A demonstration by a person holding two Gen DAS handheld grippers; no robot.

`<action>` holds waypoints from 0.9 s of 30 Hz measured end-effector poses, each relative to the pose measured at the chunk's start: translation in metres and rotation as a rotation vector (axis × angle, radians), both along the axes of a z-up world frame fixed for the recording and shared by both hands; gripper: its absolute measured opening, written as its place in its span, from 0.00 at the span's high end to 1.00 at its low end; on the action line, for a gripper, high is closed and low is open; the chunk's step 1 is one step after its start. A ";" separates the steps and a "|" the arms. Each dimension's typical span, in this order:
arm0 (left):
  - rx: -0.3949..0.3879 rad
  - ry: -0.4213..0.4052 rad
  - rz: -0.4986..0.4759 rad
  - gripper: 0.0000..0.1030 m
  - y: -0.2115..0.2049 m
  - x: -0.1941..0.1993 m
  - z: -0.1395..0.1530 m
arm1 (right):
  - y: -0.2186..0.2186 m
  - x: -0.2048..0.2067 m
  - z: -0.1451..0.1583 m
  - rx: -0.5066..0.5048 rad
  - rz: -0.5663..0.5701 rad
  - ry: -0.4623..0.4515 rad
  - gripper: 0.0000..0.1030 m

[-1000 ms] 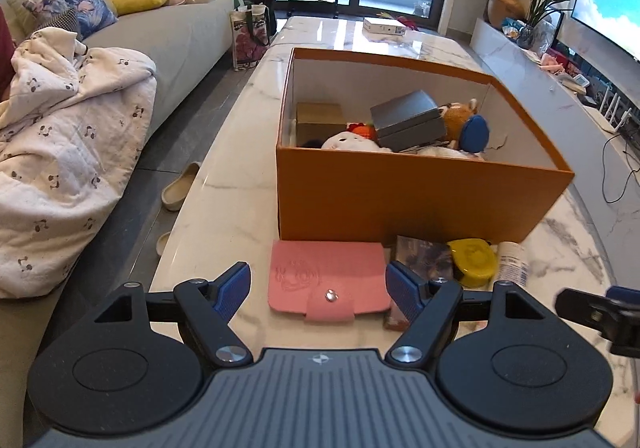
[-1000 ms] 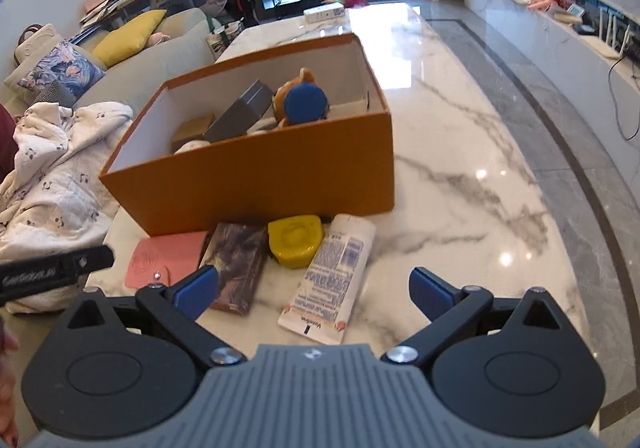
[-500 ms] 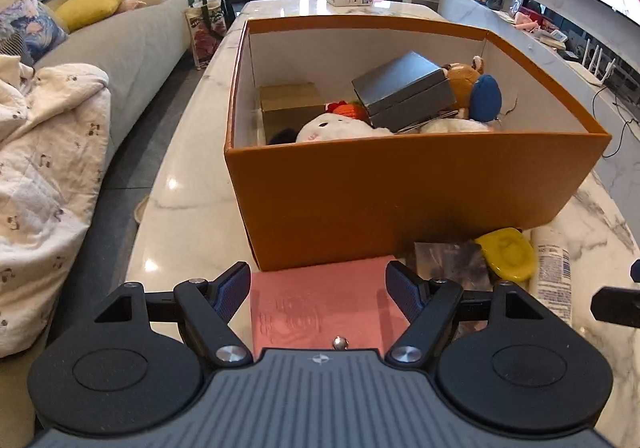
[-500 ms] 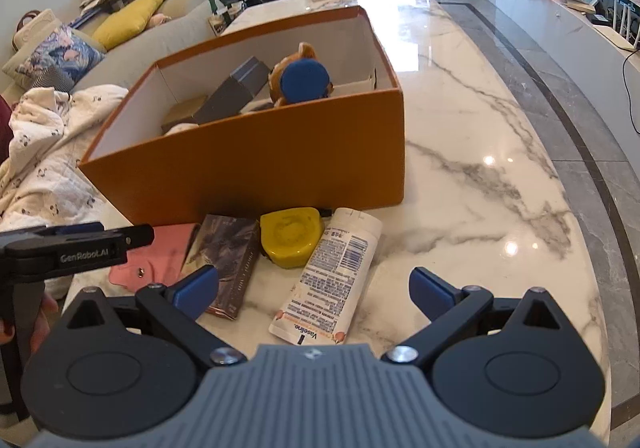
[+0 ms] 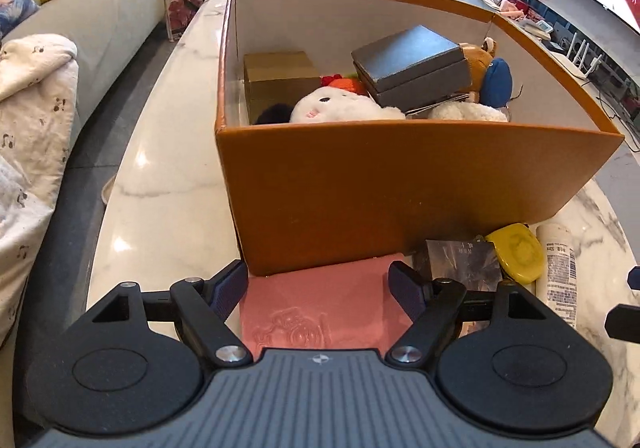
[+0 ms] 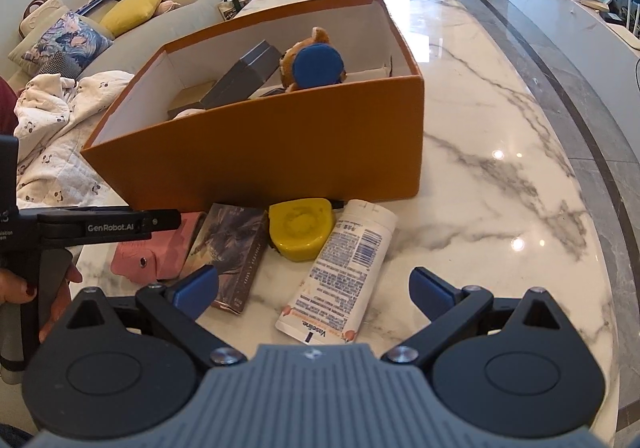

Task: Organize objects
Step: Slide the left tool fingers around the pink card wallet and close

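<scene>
Our left gripper (image 5: 318, 286), spread, straddles the pink wallet (image 5: 320, 304) lying flat against the orange box (image 5: 400, 183), its snap flap towards us. The box holds plush toys (image 5: 340, 107) and a grey case (image 5: 412, 65). Our right gripper (image 6: 314, 286) is spread above the tube (image 6: 344, 272).

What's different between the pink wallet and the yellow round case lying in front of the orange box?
The pink wallet is flat, rectangular and closed with a snap; the yellow round case is thicker, with a rounded shape. The wallet lies between the fingers of the open left claw; the yellow case lies further right, beside the Vaseline tube, with no claw around it. Both rest on the marble table, outside the orange box.
</scene>
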State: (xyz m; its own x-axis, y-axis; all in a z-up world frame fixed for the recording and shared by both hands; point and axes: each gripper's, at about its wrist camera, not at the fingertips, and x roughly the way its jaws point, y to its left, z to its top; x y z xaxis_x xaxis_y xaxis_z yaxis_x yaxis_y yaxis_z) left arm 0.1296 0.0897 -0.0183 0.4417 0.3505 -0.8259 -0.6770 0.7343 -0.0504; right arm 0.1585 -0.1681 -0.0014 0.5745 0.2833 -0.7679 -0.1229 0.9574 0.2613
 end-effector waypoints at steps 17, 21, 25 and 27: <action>-0.015 -0.027 -0.028 0.08 -0.012 -0.008 0.014 | -0.006 -0.006 -0.004 0.019 0.007 -0.007 0.02; 0.029 0.000 -0.031 0.08 -0.009 -0.002 0.013 | -0.007 0.000 -0.015 0.044 0.034 -0.009 0.02; 0.004 0.021 -0.043 0.07 -0.002 0.005 0.009 | -0.006 0.010 -0.022 0.087 0.049 -0.004 0.02; -0.020 0.039 -0.047 0.05 0.001 0.009 0.005 | -0.004 0.017 -0.024 0.086 0.056 0.016 0.02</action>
